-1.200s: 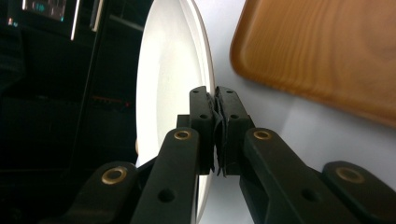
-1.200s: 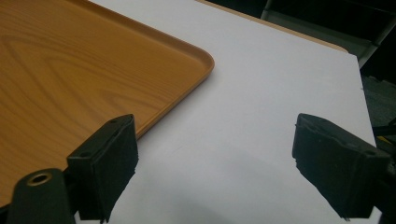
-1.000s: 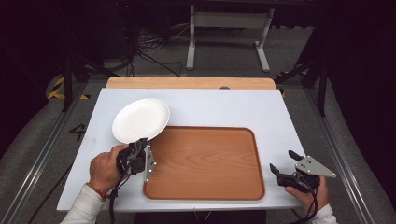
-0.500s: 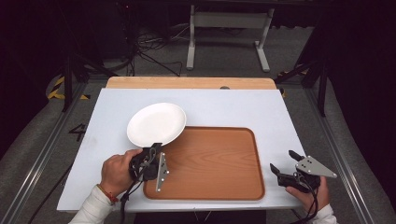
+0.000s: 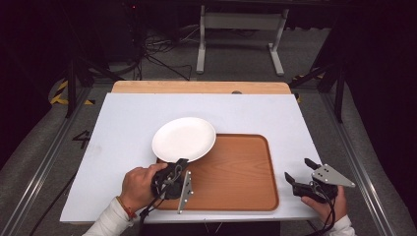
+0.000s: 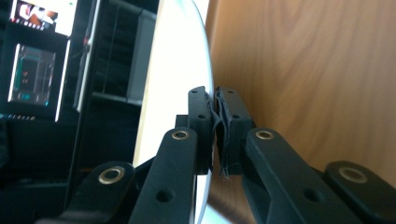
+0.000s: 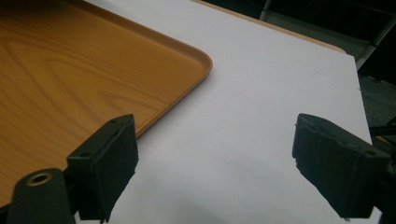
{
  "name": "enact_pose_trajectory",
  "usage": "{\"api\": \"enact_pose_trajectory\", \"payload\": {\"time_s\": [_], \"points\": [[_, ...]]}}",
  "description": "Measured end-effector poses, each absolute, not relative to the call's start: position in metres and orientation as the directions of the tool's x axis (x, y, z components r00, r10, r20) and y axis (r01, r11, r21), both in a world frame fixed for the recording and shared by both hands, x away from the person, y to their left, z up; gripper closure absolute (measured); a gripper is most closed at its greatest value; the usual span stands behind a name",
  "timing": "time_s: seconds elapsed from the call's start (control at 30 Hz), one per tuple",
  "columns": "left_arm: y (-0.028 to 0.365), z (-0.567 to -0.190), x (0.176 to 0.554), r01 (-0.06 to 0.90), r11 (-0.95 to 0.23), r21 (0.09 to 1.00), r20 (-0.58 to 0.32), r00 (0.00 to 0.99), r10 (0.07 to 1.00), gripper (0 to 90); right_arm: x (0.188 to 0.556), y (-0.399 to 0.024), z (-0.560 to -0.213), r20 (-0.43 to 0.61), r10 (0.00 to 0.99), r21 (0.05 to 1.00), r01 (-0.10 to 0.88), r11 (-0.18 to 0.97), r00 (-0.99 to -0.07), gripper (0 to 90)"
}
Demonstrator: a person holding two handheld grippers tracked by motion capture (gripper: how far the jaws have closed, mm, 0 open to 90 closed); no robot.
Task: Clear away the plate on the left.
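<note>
A white plate hangs over the left end of the wooden tray, held by its near rim. My left gripper is shut on that rim. In the left gripper view the plate stands edge-on between the jaws of my left gripper, with the tray behind it. My right gripper rests open at the table's front right, beside the tray. In the right gripper view the right gripper has its jaws wide apart over bare white table, with the tray's corner at the left.
The white tabletop has a wooden strip along its far edge. Beyond it lie dark floor, cables and a white metal stand. Rails run along both sides of the table.
My left gripper has carried the plate to the right, from the white table at the tray's left to over the tray's left end. The right gripper has stayed in place.
</note>
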State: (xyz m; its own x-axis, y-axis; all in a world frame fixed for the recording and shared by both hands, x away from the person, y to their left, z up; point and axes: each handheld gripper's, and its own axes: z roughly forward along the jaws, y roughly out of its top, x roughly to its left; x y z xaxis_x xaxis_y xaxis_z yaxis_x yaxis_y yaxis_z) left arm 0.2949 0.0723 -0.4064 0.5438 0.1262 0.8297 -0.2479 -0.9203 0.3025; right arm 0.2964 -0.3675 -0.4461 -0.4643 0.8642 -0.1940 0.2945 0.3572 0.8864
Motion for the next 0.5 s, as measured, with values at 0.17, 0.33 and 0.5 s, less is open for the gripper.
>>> {"api": "enact_pose_trajectory", "payload": {"time_s": [0.17,0.33,0.5], "points": [[0.061,-0.408,0.288,-0.280,-0.914,0.294,0.829,0.550,0.098,85.7,0.296,-0.368,-0.446,-0.194,0.864,0.886,0.295,0.357,-0.465,14.9],[0.051,-0.410,0.284,-0.315,-0.904,0.290,0.828,0.556,0.072,85.4,0.296,-0.368,-0.446,-0.197,0.863,0.886,0.292,0.359,-0.464,14.8],[0.044,-0.411,0.282,-0.331,-0.899,0.287,0.823,0.566,0.055,85.2,0.296,-0.368,-0.446,-0.194,0.865,0.888,0.292,0.355,-0.462,14.8]]}}
